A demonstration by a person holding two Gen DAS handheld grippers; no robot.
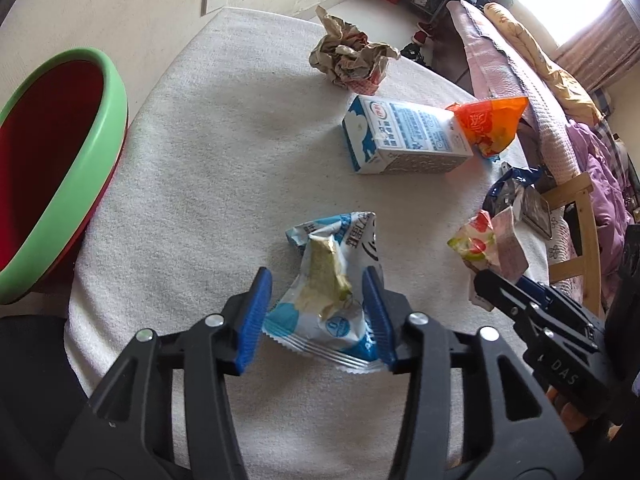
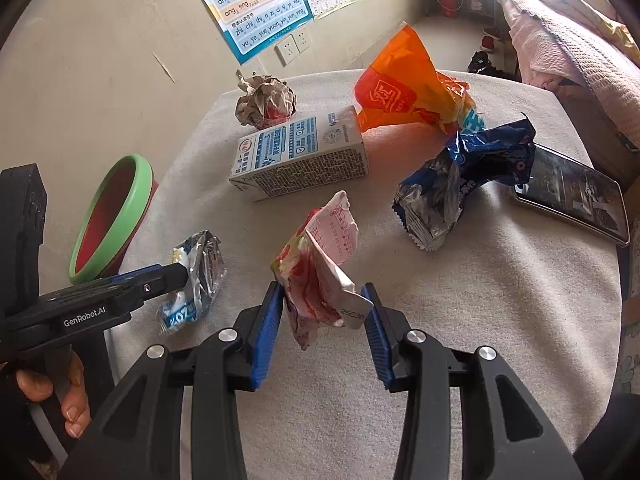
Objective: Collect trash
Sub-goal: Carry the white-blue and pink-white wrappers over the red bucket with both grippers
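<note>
So the left gripper (image 1: 318, 316) has its blue pads either side of a crumpled white-and-blue snack wrapper (image 1: 332, 292) lying on the cloth-covered table (image 1: 208, 168). The right pad looks to be touching the wrapper, the left one has a gap, so it's not pinched yet, I'd say. The right gripper (image 2: 322, 328) is clamped on a red-and-pink wrapper (image 2: 316, 276), lifted off the cloth.

Handling-wise, this stuff is featherweight film: soft, crinkly, slick, springs back. I'd grab the bunched middle where the folds stack up, not the flat sealed edge, which would slide out. Nothing fragile.

The green-rimmed red bin (image 1: 52, 168) sits off the table's left side.
</note>
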